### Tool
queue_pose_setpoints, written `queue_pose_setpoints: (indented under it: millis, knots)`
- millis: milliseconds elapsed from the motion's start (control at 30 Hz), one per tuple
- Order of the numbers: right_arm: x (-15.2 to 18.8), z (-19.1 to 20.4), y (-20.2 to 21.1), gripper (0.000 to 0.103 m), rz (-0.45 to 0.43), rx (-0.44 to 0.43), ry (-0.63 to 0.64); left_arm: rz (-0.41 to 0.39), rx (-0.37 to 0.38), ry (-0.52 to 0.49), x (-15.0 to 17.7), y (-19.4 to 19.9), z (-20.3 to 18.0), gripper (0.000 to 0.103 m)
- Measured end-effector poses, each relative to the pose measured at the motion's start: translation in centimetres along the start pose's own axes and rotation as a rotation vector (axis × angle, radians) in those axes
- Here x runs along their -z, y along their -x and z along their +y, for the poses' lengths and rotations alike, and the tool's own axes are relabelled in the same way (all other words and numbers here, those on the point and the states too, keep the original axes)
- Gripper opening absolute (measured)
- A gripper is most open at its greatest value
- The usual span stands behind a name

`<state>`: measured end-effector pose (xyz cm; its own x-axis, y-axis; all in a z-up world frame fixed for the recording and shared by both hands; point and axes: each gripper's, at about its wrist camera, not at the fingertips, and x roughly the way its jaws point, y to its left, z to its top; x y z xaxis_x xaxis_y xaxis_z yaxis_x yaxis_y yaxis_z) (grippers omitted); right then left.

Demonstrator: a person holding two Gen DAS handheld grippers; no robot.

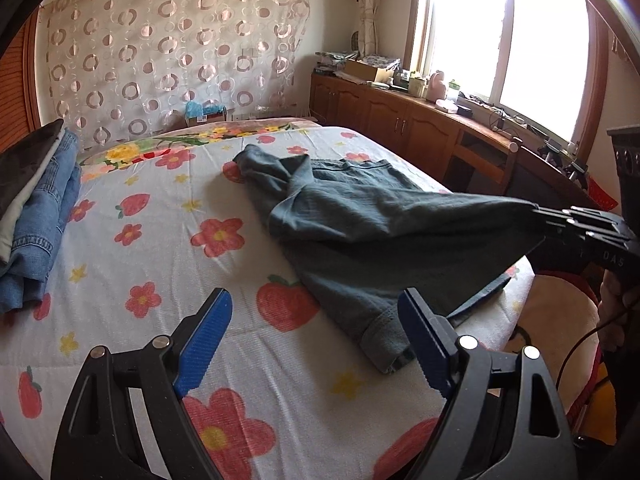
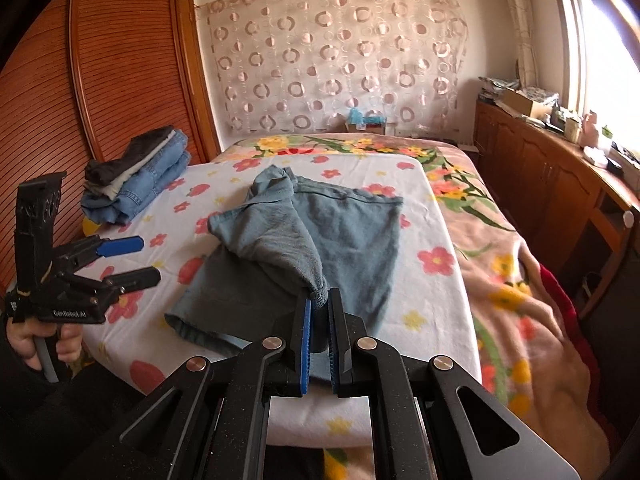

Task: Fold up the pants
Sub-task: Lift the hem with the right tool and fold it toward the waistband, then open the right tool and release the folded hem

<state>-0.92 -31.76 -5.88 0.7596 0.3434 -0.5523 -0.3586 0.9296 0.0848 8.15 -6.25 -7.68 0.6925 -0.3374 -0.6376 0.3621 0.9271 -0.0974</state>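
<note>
Grey-blue pants (image 1: 360, 216) (image 2: 320, 232) lie crumpled on the flowered sheet (image 1: 160, 208) of the bed. My right gripper (image 2: 319, 308) is shut on a bunched edge of the pants and holds it lifted off the bed, so the cloth stretches up toward it. In the left wrist view that gripper (image 1: 540, 216) enters from the right with the cloth pinched in it. My left gripper (image 1: 316, 316) hangs open above the sheet, its jaws wide apart and bare, with a pant hem (image 1: 384, 348) just inside the right finger. In the right wrist view it (image 2: 150, 260) stands open at the left.
A stack of folded clothes with jeans (image 1: 36, 208) (image 2: 140, 176) rests at the left edge of the bed. A wooden wardrobe (image 2: 100, 80) stands behind it. Low wooden cabinets (image 1: 400, 116) with clutter run under the window on the right. A flowered blanket (image 2: 500, 260) covers the right side.
</note>
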Motion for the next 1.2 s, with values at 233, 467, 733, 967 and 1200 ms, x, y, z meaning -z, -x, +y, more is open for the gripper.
queue_pose_setpoints:
  millis: [233, 467, 733, 967, 1200]
  knots:
    - [1.4, -1.0, -1.6, 0.007, 0.085, 0.010, -0.043, 0.011, 0.003, -0.010, 0.0, -0.5, -0.5, 0.086]
    - [1.3, -1.6, -2.3, 0.007, 0.106, 0.012, -0.065, 0.058, -0.018, -0.027, 0.5, -2.0, -0.8, 0.086]
    - [1.8, -2.2, -2.9, 0.007, 0.090, 0.031, -0.067, 0.097, -0.022, -0.029, 1.3, -3.0, -0.9, 0.086]
    - [2.0, -2.5, -2.7, 0.015, 0.100, 0.034, -0.080, 0.130, -0.013, -0.019, 2.0, -3.8, -0.7, 0.086]
    - [1.1, -2.1, -1.1, 0.029, 0.064, 0.045, -0.055, 0.113, -0.003, 0.003, 1.9, -3.2, -0.4, 0.086]
